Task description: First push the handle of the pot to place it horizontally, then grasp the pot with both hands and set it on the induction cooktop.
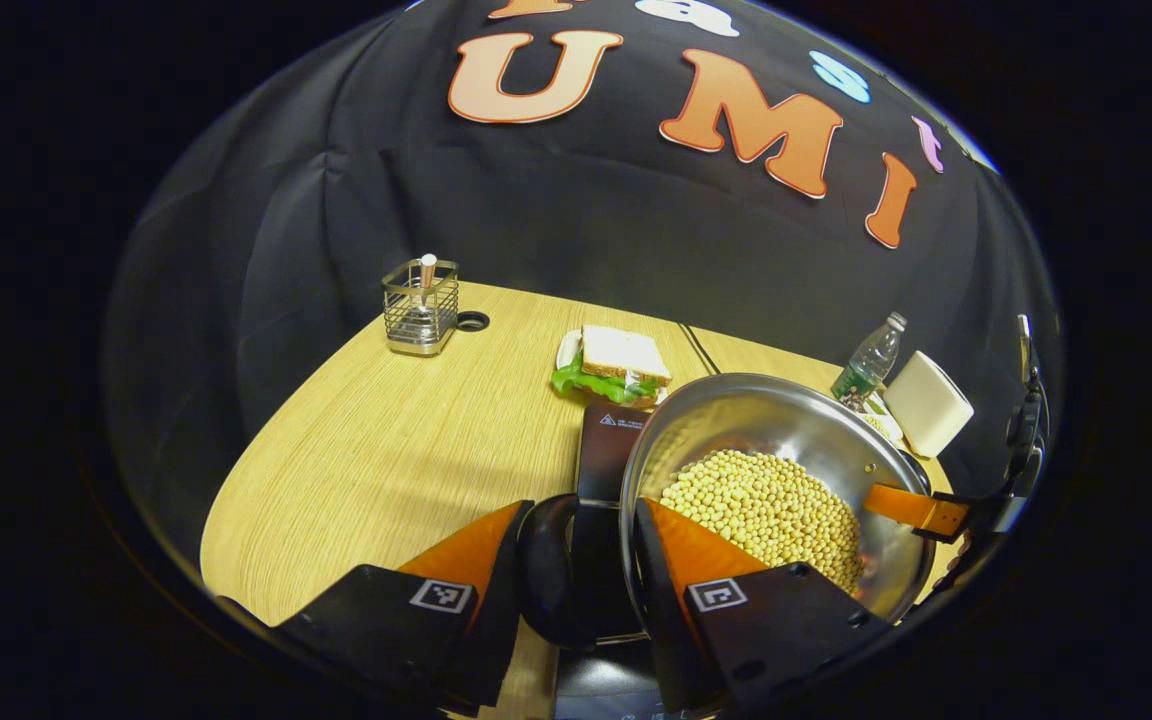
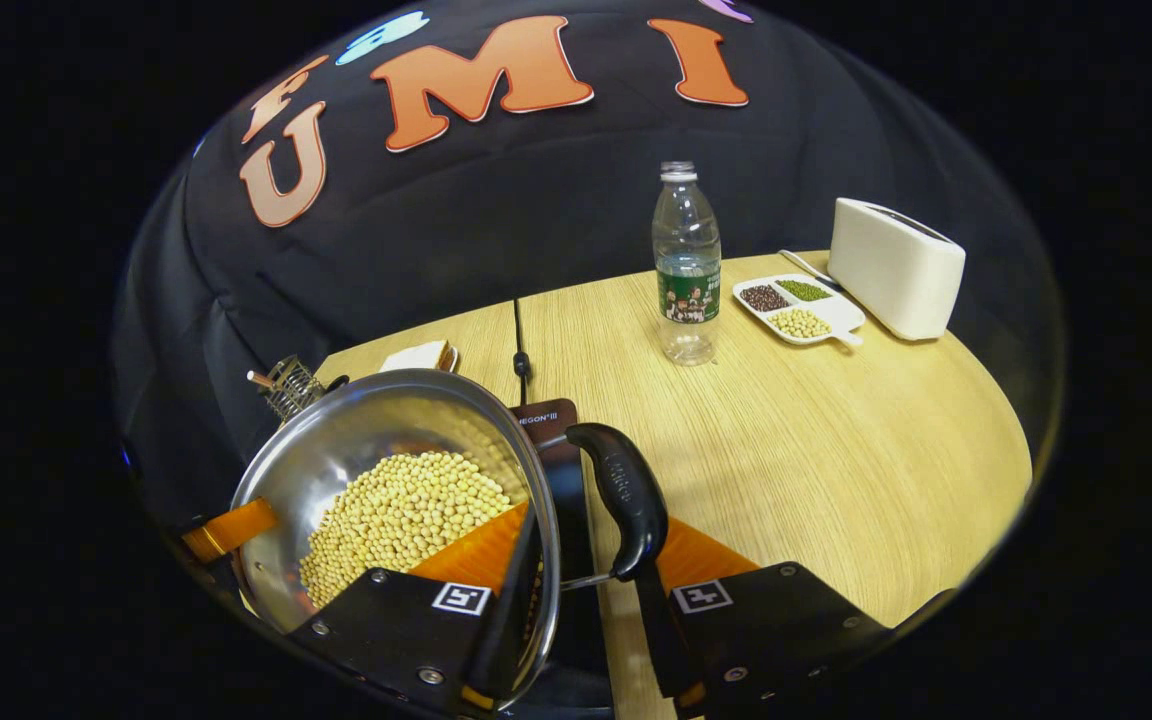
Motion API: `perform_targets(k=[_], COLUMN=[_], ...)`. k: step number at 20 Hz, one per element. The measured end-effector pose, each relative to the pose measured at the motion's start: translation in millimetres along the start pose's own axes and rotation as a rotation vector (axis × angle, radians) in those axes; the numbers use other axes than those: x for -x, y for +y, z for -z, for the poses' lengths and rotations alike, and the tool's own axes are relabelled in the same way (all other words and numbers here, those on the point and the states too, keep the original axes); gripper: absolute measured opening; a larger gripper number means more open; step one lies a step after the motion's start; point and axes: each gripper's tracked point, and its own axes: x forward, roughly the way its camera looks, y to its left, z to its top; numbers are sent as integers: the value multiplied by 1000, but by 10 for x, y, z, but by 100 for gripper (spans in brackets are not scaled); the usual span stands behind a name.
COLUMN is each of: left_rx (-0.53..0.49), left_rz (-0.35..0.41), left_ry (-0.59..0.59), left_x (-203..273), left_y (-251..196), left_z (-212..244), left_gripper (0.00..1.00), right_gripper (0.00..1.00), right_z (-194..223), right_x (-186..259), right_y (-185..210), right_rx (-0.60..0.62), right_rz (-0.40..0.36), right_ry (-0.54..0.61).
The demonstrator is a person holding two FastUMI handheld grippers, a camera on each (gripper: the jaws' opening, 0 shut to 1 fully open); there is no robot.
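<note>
Altogether one pot [image 2: 376, 450], two tongs [image 1: 576, 590].

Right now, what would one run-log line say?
pot: beans inside, over cooktop | left hand-held gripper: straddles rim | right hand-held gripper: straddles rim

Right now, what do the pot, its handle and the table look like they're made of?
The pot looks like polished steel: its wall mirrors the beans. Its handle seems to be black moulded plastic with a dull sheen. The table shows pale wood grain, perhaps laminate.

The induction cooktop [image 2: 548, 425] bears a partly hidden brand reading "EGON III".
</note>
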Motion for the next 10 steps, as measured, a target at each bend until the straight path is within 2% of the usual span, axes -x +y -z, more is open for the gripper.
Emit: perform_targets(k=[1, 2, 3, 4, 5, 6, 7, 10], left_rx=[-8, -21, -33, -49, -68, -89, -109, -128], left_rz=[-10, -22, -42, -69, -100, -126, -145, -134], left_ry=[0, -18, -38, -64, -95, -129, -172, -271], left_x=[7, 11, 42, 88, 145, 242, 351, 676], left_y=[-7, -3, 11, 45, 87, 110, 126, -10], left_z=[-14, -64, -155, -252, -349, -468, -589, -966], left_gripper=[63, 72, 73, 80, 84, 94, 96, 98], right_gripper=[53, 54, 60, 65, 75, 81, 90, 94], right_z=[-14, -36, -60, -109, -182, -253, -343, -695], right_x=[12, 44, 65, 106, 171, 258, 348, 646], right_y=[4, 5, 3, -4, -10, 8, 33, -51], right_rx=[1, 9, 23, 41, 50, 52, 56, 95], right_rz=[-3, -4, -3, -7, -13, -31, -50, -43], right_ry=[-5, -11, -22, -35, -51, -67, -90, -178])
